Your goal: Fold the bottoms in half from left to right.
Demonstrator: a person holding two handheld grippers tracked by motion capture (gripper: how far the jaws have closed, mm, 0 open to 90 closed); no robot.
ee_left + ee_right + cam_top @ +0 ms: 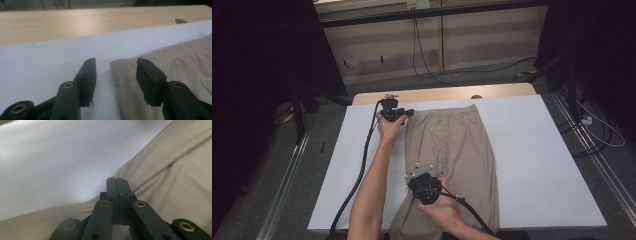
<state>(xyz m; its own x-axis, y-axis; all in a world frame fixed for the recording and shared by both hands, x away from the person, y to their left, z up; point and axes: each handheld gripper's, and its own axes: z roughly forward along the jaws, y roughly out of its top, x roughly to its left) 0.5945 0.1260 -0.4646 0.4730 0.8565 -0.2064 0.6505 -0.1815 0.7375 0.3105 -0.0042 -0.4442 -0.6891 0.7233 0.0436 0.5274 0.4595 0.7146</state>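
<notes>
Left tool (pixel 116 63) released, straddling trousers (pixel 452 150) corner, arm outstretched; right tool (pixel 117 180) clenched on trousers' edge.

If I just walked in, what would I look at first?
First, the big tan trousers lying flat down the middle of the white sheet on the table. Then the two black grippers at the trousers' left edge: the left gripper, at the far corner, has its jaws apart around that corner, and the right gripper, lower down, is shut at the cloth's edge, which looks pinched there.
</notes>
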